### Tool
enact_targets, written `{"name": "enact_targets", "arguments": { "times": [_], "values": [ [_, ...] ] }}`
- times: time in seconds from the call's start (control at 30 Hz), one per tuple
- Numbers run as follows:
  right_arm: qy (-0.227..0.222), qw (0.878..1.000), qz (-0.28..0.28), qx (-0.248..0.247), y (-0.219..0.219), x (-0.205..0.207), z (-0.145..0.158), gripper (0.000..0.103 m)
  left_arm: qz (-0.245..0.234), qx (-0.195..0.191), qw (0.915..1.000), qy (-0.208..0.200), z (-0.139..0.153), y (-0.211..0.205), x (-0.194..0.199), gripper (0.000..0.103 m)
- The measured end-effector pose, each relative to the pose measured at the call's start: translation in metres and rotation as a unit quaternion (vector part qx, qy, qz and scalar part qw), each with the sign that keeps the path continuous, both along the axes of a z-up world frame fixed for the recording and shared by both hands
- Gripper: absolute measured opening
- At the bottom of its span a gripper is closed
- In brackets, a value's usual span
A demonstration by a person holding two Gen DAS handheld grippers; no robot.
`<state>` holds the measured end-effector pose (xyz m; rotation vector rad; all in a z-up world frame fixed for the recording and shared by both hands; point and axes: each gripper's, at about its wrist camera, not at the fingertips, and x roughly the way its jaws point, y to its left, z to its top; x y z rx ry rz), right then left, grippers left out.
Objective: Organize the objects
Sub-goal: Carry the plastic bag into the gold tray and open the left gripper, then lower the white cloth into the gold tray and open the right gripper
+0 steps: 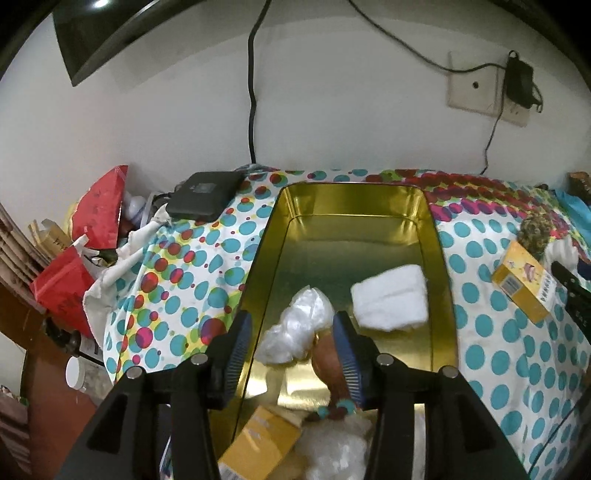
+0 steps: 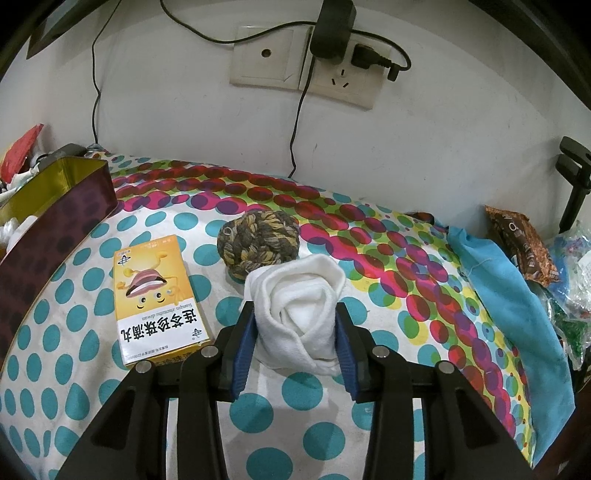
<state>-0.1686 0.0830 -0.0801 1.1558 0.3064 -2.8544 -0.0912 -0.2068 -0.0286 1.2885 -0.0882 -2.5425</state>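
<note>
A rolled white towel (image 2: 295,310) sits on the dotted tablecloth (image 2: 369,424) between the blue pads of the right gripper (image 2: 295,332); its fingers (image 2: 243,347) press against the roll on both sides, so it has the towel in its hold. Just behind the towel lies a braided rope ball (image 2: 258,243) of brown and yellow cord, and to the left, close by, a yellow medicine box (image 2: 157,299) lies flat with a cartoon face on its lid (the print reads upside down from this view). Further left stands the gold tin (image 2: 55,206), dark on its outer wall.

From the left wrist view, the tin (image 1: 439,236) is open and gold inside. In it lie a folded white cloth (image 1: 389,301), a crumpled clear plastic bag (image 1: 295,325), a brown object with turquoise beads (image 1: 332,369) and, at the near end, another yellow box (image 1: 258,443) beside more crumpled plastic (image 1: 332,454). The left gripper (image 1: 291,350) hangs over the near part of the tin with its fingers (image 1: 347,354) spread wide, holding nothing; the plastic bag shows between them.

On the table behind the tin rests a black flat device (image 1: 205,192). Red bags (image 1: 96,206) pile up at the left edge. On the wall is a socket plate (image 2: 303,62) with a black adapter (image 2: 330,29) plugged in. A blue cloth (image 2: 498,280) lies along the table's right side.
</note>
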Motion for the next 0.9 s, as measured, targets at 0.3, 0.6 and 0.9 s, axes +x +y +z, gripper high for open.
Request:
{"name": "enact_targets", "arguments": {
  "times": [0.3, 0.6, 0.9],
  "values": [
    [0.011, 1.000, -0.004, 0.011, 0.006, 0.006, 0.001, 0.037, 0.020, -0.002, 0.9994, 0.028, 0.011, 0.015, 0.035, 0.047],
    [0.034, 0.999, -0.013, -0.006, 0.037, 0.016, 0.007, 0.037, 0.038, -0.015, 0.9978, 0.052, 0.016, 0.024, 0.073, 0.054],
    [0.060, 0.998, 0.026, -0.009, 0.045, 0.037, 0.038, 0.037, 0.061, 0.030, 0.9953, 0.070, 0.018, 0.016, 0.106, 0.056]
  ]
}}
